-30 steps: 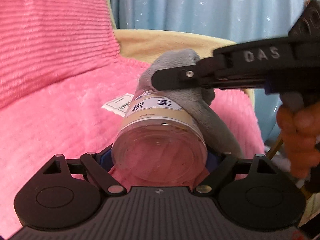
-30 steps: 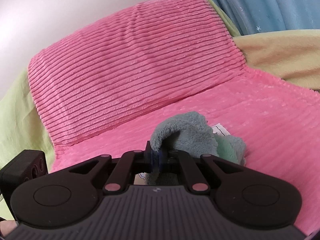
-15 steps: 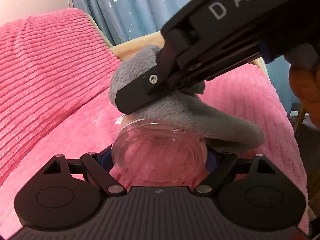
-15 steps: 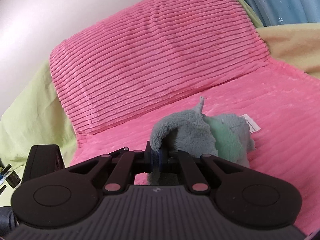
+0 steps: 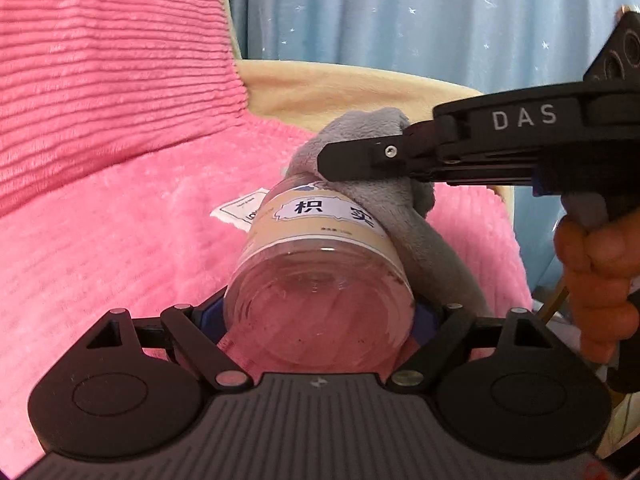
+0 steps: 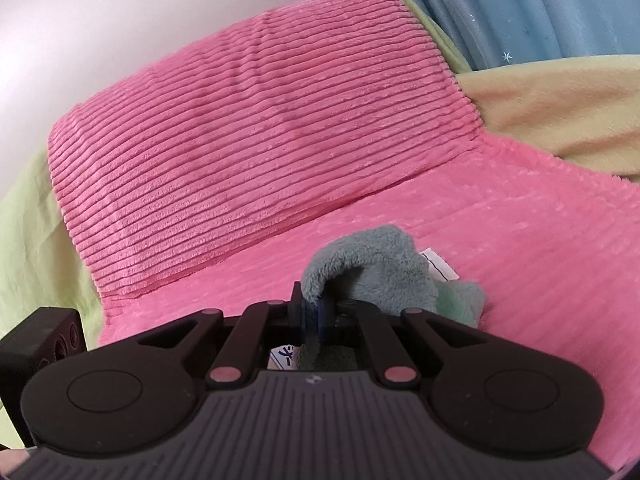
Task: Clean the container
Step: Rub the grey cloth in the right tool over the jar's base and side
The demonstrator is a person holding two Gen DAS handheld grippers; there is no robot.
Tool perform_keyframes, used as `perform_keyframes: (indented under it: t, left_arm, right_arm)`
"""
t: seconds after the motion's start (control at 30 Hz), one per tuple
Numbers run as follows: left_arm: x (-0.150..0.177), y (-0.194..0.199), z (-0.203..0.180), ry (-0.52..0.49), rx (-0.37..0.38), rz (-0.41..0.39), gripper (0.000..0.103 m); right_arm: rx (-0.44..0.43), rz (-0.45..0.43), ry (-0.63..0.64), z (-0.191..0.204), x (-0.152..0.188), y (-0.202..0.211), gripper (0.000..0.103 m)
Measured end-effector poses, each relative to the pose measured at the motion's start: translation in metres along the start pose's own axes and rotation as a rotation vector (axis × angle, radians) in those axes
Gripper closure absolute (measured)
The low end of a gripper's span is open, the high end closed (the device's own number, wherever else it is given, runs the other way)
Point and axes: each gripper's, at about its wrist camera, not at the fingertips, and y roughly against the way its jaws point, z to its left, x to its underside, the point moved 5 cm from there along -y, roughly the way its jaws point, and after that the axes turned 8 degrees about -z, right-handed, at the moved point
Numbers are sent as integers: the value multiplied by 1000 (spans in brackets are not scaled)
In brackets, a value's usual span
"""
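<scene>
A clear plastic jar [image 5: 320,292] with a tan and white label lies with its base toward the left wrist camera, and my left gripper [image 5: 320,316] is shut on it. A grey fleece cloth [image 5: 384,196] is draped over the jar's far end and right side. My right gripper [image 5: 332,160] comes in from the right, shut on that cloth and pressing it against the jar. In the right wrist view the grey cloth [image 6: 372,272] bunches out between the pads of the right gripper [image 6: 316,316], with a mint-green side showing.
A pink corduroy cushion [image 6: 256,136] leans at the back on a pink fleece blanket [image 5: 104,248]. A beige blanket [image 6: 560,116] and blue star-print curtain [image 5: 400,12] lie beyond. A person's hand [image 5: 596,276] grips the right tool's handle.
The jar has tilted so its label shows again, after pointing base-on half a second ago. The right gripper with the cloth has swung back to the jar's far end.
</scene>
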Motion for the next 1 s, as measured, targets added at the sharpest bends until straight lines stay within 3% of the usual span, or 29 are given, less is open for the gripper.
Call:
perform_keyframes:
  t: [0.13,0.3,0.43,0.53,0.6,0.77,0.87,1.0]
  left_arm:
    - [-1,0,-4,-57,-20,-4,18]
    - [6,1,-24,-275,-89,-10,18]
    - [10,1,-36,-385,-103,-19,18]
    - [11,2,-40,-412,-98,-26,18]
    - [9,3,-38,-387,-88,-26,17]
    - [2,5,-14,-99,2,-22,16]
    - [2,4,-5,-1,31,-13,18]
    - [2,5,-8,-38,21,-14,18]
  right_arm:
    - [-70,31,-15,6,2,1,100]
    - [-183,87,-6,24,10,1,100]
    - [-87,38,-20,8,3,-1,101]
    - [-24,4,-52,-5,-1,-1,101]
    - [-21,-1,-74,-8,-2,-1,101]
    - [-25,4,-34,-1,1,-1,100]
    - [-28,5,-39,-1,-1,-2,100]
    - [-25,10,-23,2,-1,1,100]
